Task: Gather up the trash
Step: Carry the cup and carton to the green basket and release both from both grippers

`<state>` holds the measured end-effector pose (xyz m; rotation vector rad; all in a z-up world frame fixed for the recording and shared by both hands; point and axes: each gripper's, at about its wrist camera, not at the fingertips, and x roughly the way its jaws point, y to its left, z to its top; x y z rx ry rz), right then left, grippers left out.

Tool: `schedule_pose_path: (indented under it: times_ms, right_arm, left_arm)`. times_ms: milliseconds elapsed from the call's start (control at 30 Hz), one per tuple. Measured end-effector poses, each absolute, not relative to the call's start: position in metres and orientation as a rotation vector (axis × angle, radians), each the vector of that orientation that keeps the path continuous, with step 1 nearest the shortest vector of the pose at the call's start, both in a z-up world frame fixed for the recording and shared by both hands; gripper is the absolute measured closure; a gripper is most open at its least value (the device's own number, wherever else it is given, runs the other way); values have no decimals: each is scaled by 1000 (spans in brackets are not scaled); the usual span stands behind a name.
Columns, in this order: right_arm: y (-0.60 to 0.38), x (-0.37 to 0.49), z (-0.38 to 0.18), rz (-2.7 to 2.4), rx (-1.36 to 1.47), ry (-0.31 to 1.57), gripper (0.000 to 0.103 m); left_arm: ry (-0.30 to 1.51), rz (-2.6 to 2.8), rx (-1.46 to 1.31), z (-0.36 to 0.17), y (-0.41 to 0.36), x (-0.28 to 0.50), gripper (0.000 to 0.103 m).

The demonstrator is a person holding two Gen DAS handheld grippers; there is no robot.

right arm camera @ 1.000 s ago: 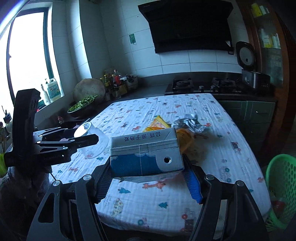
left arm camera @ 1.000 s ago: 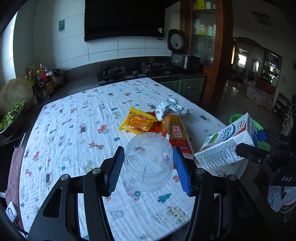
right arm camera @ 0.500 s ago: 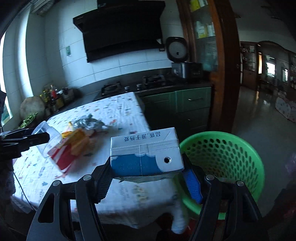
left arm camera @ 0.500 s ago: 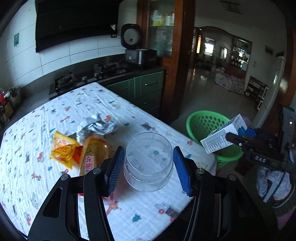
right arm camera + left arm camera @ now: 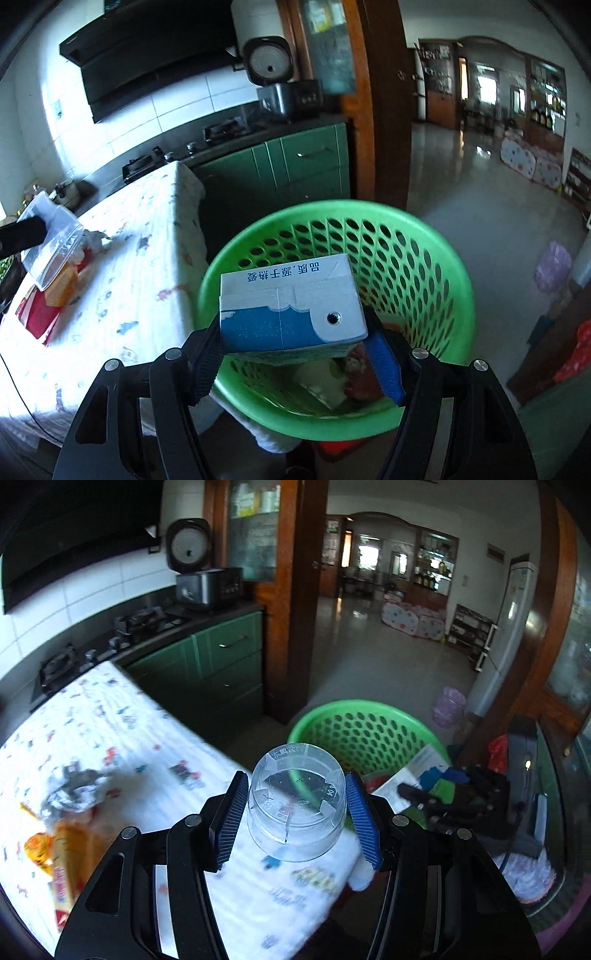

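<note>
Over green basket [image 5: 443, 258]: right hand-held gripper [image 5: 295, 354] grips carton [image 5: 291, 302]; left [image 5: 295, 819] grips clear cup [image 5: 297, 801].

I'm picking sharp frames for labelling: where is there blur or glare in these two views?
Left wrist view: the tablecloth and the wrappers are smeared by motion, while the clear cup stays sharp. Right wrist view: the carton and green basket are crisp; daylight washes out the tablecloth's left side.

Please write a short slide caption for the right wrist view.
Right gripper holds a milk carton above the green basket, beside the table.
</note>
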<state>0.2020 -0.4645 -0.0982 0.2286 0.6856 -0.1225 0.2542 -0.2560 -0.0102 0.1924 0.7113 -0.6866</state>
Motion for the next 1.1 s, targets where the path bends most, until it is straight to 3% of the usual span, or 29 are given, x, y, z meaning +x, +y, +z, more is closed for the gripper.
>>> schedule_pose_path:
  times_ms: [900,1000,1100]
  right_arm:
    - [-486,161,-103,-130,277,647,30]
    - [-485,160,-103,-124,283,647,30]
    - [-483,160,-102,-121,283,646,30]
  left_arm:
    - [881,-780,242,-69,-365,275,46]
    - [878,-779,242,-69,-365,274,35]
    - [871,-775,243,-68,-362,272,34]
